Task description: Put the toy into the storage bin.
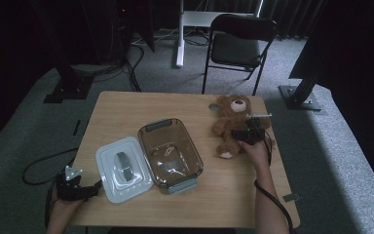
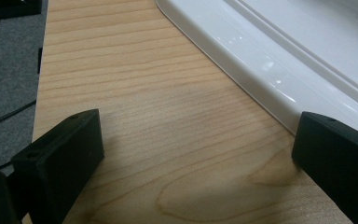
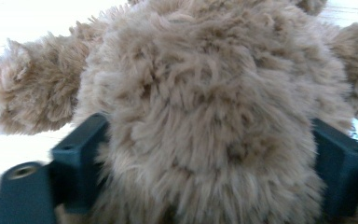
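Two grippers (image 1: 95,185) (image 1: 249,131), 1 teddy (image 1: 231,122), 1 lid (image 1: 122,168), 1 container (image 1: 170,152).

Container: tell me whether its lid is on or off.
Off. The container stands open on the table, and the white lid lies flat beside it, on its left; its inside looks empty.
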